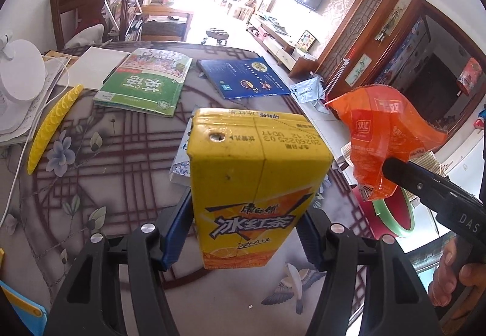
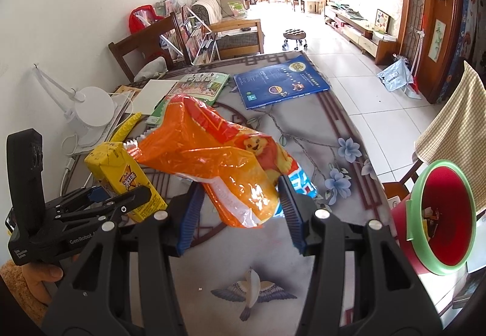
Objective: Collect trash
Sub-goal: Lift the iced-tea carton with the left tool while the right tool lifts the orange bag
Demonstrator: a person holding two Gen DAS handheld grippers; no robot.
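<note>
We've got both bits in hand: left gripper (image 1: 246, 226) clamped on the carton (image 1: 255, 181), right gripper (image 2: 240, 208) pinching the wrapper (image 2: 218, 159), both held above the table (image 2: 303, 129). Only dropping them in the bin (image 2: 442, 214) remains, just off the table's right edge.

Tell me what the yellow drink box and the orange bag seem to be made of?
Yellow drink box: probably coated paperboard, with folded seams, a foil-sealed straw hole and a faint sheen. Orange bag: thin plastic film, glossy, crinkled and partly see-through.
</note>
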